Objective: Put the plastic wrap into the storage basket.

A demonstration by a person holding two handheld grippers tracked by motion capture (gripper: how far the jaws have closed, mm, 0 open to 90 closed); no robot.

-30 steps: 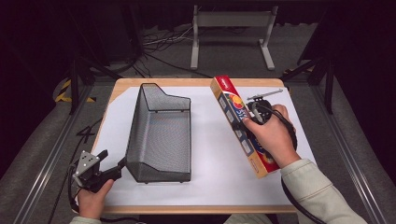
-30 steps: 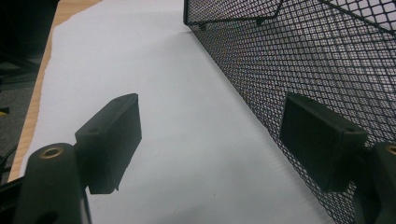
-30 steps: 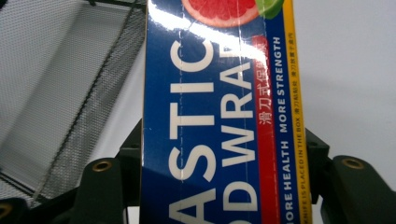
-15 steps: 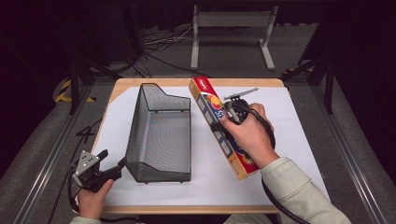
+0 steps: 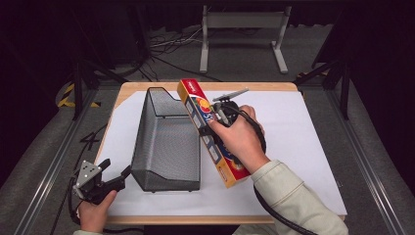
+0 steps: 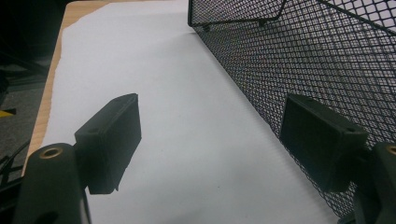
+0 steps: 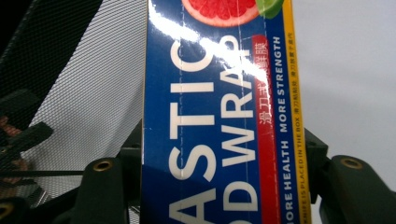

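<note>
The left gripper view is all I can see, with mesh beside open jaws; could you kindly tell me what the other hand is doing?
Observer: The right gripper is shut on a long plastic wrap box, beside the mesh basket.
Operator: Thank you. Is the box inside the basket yet?
Observer: No; in the high view it lies outside the basket's right wall.
Operator: What does its label show?
Observer: A cut grapefruit above white lettering.

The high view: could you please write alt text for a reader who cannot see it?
The right gripper holds a long plastic wrap box beside a black mesh basket on a white-covered table. The left gripper rests open at the basket's near left corner.
</note>
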